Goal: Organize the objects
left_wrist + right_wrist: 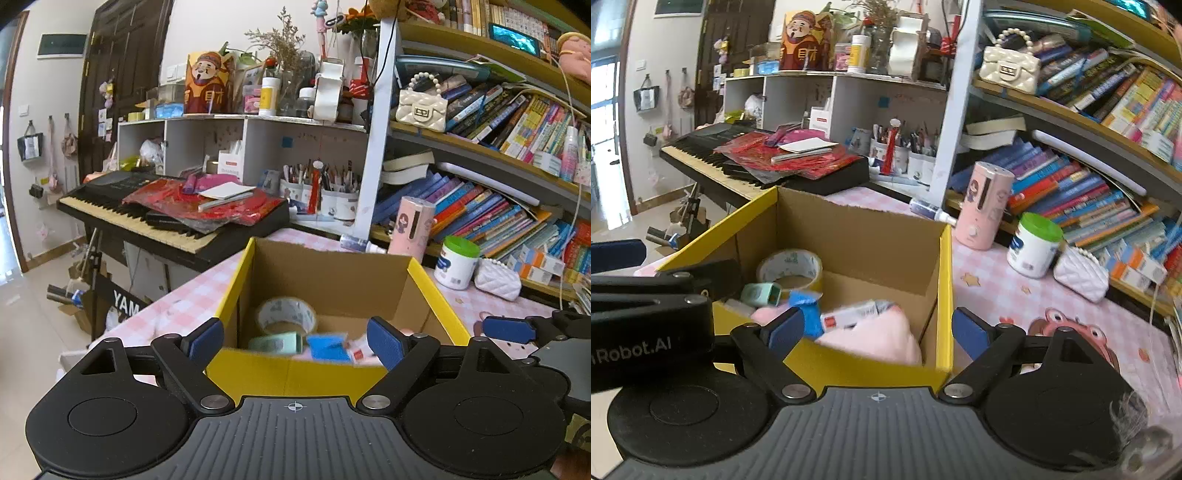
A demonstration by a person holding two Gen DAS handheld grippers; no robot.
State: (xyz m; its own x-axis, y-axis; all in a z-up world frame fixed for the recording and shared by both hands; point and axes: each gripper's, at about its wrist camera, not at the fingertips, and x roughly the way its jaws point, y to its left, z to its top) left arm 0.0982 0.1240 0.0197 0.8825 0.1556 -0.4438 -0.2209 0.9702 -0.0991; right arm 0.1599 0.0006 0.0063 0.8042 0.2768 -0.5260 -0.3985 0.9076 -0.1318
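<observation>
Both grippers hang just short of the box (849, 229), pointing down into it over its near yellow wall. The left gripper (295, 338) has its fingers spread wide with nothing between the pads; beyond its fingertips lie a tape roll (287, 315), a green gadget (275, 342) and a blue packet (328, 347), all on the box floor. The right gripper (879, 330) is likewise wide apart and holds nothing; just past its fingertips a pink cloth (882, 339) sits heaped in the near corner with a small carton (849, 315) on top of it.

Things are gathered in the box because that is where the tidying collects them, I'd say (loose bits corralled in one container). The open, empty fingers suit hands that have nothing to carry at present.

Farther off, beyond and to the right of the right fingers, a pink cylinder (984, 206), a green-lidded jar (1034, 245) and a white purse (1080, 273) stand on the checked surface (997, 291), outside the box. Those look like the likely next candidates, though which one I cannot say.
</observation>
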